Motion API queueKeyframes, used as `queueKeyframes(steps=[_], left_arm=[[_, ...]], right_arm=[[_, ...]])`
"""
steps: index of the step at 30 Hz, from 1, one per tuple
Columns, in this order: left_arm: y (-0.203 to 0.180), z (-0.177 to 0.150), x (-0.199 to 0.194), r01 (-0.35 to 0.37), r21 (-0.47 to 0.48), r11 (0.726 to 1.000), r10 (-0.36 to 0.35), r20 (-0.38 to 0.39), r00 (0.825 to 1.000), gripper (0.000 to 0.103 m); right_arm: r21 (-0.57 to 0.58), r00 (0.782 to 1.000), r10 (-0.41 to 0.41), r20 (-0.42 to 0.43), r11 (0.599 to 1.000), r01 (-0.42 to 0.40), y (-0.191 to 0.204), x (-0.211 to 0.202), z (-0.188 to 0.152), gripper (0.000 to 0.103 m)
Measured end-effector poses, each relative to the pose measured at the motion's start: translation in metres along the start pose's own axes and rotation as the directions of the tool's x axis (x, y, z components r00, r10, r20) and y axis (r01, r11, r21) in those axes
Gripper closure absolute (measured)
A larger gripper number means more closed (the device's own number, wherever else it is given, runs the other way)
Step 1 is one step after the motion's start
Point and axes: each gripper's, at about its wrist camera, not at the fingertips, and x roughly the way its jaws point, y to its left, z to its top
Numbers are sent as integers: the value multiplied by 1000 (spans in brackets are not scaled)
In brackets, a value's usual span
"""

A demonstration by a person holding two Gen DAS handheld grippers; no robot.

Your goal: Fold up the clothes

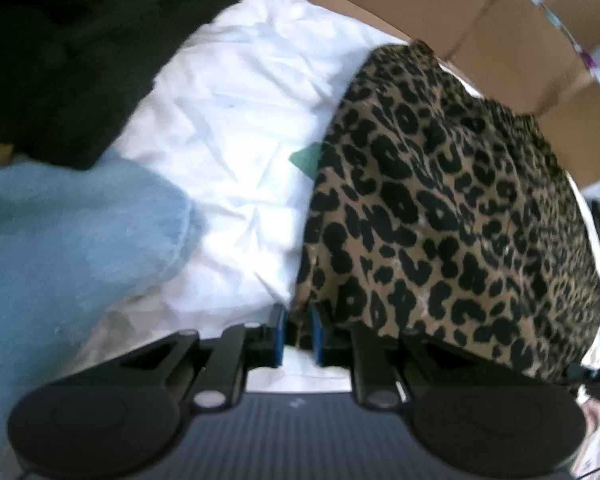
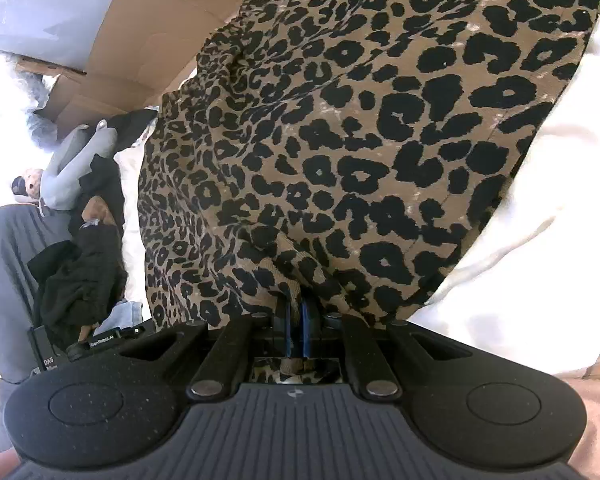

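Right wrist view shows the right gripper point(image 2: 296, 312) and left gripper point(image 1: 298, 332) each pinching the limp, light leopard-print garment's point(image 2: 340, 140) hem corners above the white sheet point(image 1: 228, 128).

I'm looking at a home bedroom: a bed with a rumpled white sheet point(image 1: 236, 120), clothes heaped on it, black garment point(image 1: 60, 52) and light blue fleece point(image 1: 72, 232). Open cardboard boxes point(image 1: 452, 12) beside the bed.

Right gripper point(image 2: 296, 320) fingertips buried in leopard-print garment point(image 2: 340, 140); green scrap point(image 1: 306, 158) half hidden beneath its edge
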Motion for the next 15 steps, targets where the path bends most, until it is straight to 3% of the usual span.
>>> queueKeyframes(steps=[8,9,10,15], left_arm=[[-13,4,-7,-49,57,997,48,16,999,77],[-13,6,-11,-53,60,997,52,19,998,81],[-13,8,-15,-58,64,996,56,23,998,95],[-15,19,-36,-81,82,993,78,40,996,96]], right_arm=[[6,1000,-1,-7,1000,1,-2,2,-1,100],[5,1000,0,-8,1000,0,-2,3,-1,100],[4,1000,0,-9,1000,0,-1,3,-1,100],[5,1000,20,-16,1000,-20,2,-1,-1,100]])
